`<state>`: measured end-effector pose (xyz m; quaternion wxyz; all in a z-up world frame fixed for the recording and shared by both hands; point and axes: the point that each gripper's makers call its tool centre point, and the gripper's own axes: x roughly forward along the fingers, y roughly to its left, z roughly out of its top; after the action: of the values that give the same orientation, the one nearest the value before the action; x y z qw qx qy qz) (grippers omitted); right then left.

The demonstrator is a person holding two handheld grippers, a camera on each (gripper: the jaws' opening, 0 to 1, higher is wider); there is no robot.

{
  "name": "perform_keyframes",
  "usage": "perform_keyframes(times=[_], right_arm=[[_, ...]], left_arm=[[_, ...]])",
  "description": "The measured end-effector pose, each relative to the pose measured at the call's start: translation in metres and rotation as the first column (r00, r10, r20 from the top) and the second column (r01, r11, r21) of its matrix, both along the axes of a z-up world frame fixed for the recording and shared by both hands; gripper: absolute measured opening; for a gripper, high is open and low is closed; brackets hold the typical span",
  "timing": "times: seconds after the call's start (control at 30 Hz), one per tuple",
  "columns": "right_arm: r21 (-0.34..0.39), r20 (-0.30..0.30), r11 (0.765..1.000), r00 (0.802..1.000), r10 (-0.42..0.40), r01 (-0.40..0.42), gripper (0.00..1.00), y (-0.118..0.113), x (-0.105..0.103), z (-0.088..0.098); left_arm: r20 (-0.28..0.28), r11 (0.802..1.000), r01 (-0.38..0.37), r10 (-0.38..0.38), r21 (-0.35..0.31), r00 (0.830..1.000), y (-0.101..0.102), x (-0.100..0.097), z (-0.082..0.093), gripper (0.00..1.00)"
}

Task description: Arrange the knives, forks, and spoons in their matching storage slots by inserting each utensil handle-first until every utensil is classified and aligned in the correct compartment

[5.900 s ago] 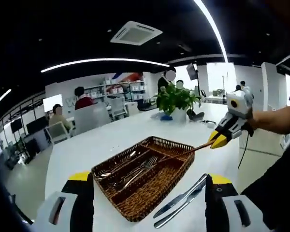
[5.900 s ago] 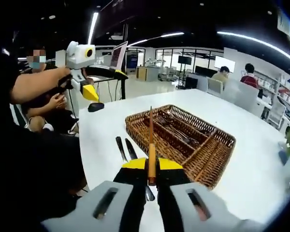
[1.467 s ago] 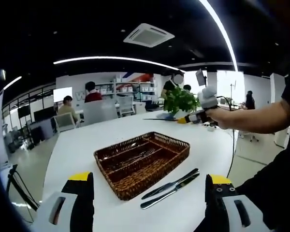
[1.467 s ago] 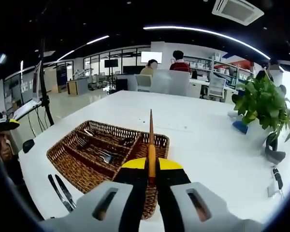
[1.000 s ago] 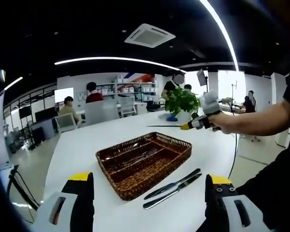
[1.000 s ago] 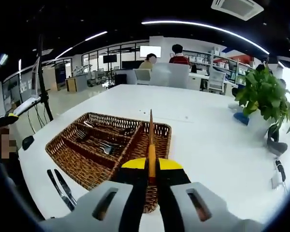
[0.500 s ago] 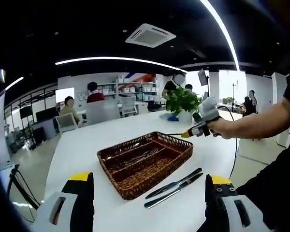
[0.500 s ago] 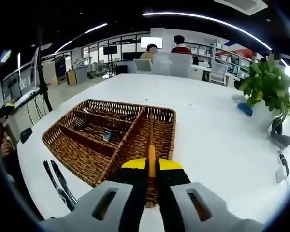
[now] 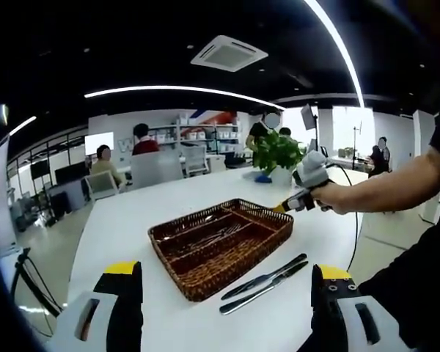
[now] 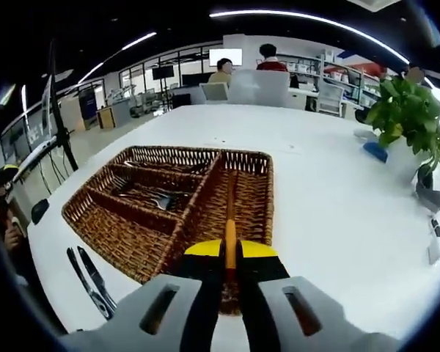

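In the left gripper view, the left tool (image 9: 225,282) stands released, its two yellow-tipped jaws wide apart with nothing between them. Ahead of it a brown wicker basket (image 9: 205,275) sits on the white tabletop (image 9: 125,227), with forks (image 9: 216,237) lying lengthwise in a middle compartment. Two knives (image 9: 264,282) lie side by side on the tabletop just beside the basket's near edge, their long axes running along that edge.

To the right, the right tool (image 9: 281,207) hangs at the basket's far corner. In the right gripper view it is clenched on a slim orange-brown stick (image 10: 230,220), a wooden-looking handle whose far end is too small to name. The stick's long axis runs straight forward from the jaws, pointing over the basket's rightmost compartment (image 10: 242,198). A potted plant (image 10: 414,125) stands on the tabletop well apart, at the far right.
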<state>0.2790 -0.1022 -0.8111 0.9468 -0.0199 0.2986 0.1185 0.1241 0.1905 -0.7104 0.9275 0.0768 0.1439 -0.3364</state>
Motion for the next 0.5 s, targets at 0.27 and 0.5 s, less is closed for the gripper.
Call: perform_keyframes(times=[0.27,0.5], right_arm=[[0.006,-0.013,1.0,1.0,-0.019,0.019,0.04,-0.001,-0.0011,-0.0052],[0.014,-0.018,1.0,1.0,-0.015,0.015,0.05,0.0013,-0.0015,-0.0062]], left_arm=[[-0.002,1.0,0.0,0.0,0.008,1.0,0.002,0.0002,-0.002,1.0],[0.001,1.0,0.0,0.0,0.003,1.0,0.0017,0.0025,0.0003,1.0]])
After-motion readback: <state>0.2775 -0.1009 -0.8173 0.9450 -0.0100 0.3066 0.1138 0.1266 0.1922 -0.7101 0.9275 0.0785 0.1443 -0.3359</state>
